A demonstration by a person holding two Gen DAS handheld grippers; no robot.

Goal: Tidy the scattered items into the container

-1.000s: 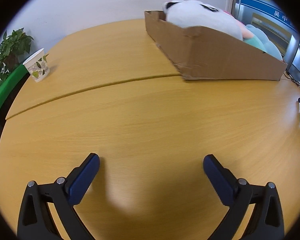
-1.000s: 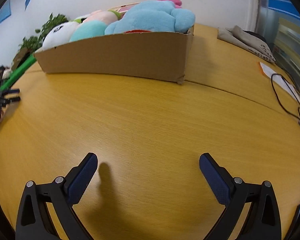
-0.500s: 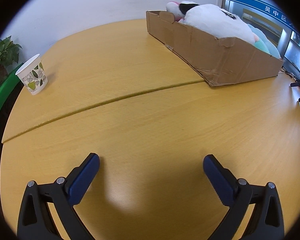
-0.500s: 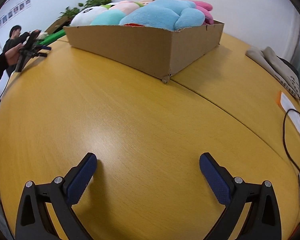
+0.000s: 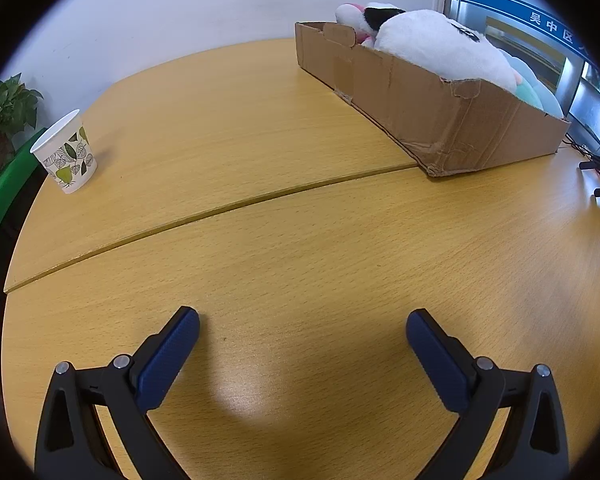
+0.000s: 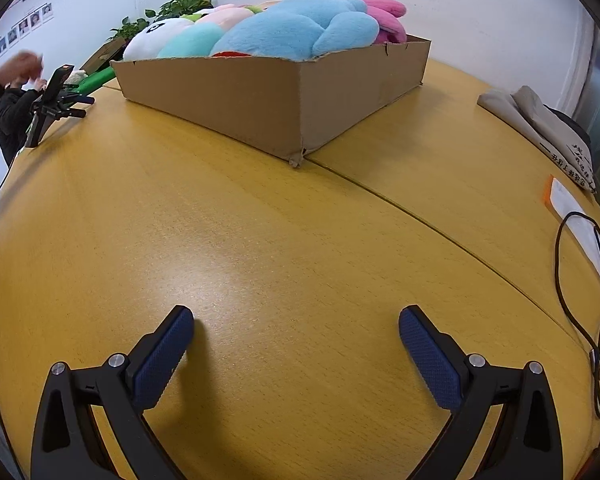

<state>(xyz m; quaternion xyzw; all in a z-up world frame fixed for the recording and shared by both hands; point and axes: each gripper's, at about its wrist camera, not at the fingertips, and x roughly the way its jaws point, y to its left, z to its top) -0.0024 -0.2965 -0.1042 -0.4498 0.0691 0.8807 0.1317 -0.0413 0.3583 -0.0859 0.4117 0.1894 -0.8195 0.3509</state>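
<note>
A shallow cardboard box (image 5: pixel 432 108) stands on the wooden table at the far right in the left wrist view, and far centre in the right wrist view (image 6: pixel 260 92). It holds plush toys: a white one (image 5: pixel 440 46), a blue one (image 6: pixel 300 28), a pink one (image 6: pixel 388 16) and a teal one (image 6: pixel 192 42). My left gripper (image 5: pixel 302 330) is open and empty, low over bare table. My right gripper (image 6: pixel 294 326) is open and empty, also over bare table, well short of the box.
A leaf-printed paper cup (image 5: pixel 66 152) stands at the table's far left edge beside a potted plant (image 5: pixel 4 112). Folded grey cloth (image 6: pixel 540 124), papers (image 6: pixel 580 216) and a black cable (image 6: pixel 580 288) lie at the right. A phone on a tripod (image 6: pixel 54 100) and a person (image 6: pixel 8 96) are at the left.
Both grippers have drawn back and swung, so the box sits farther off and at a new angle in each view. Both stay open and empty.
</note>
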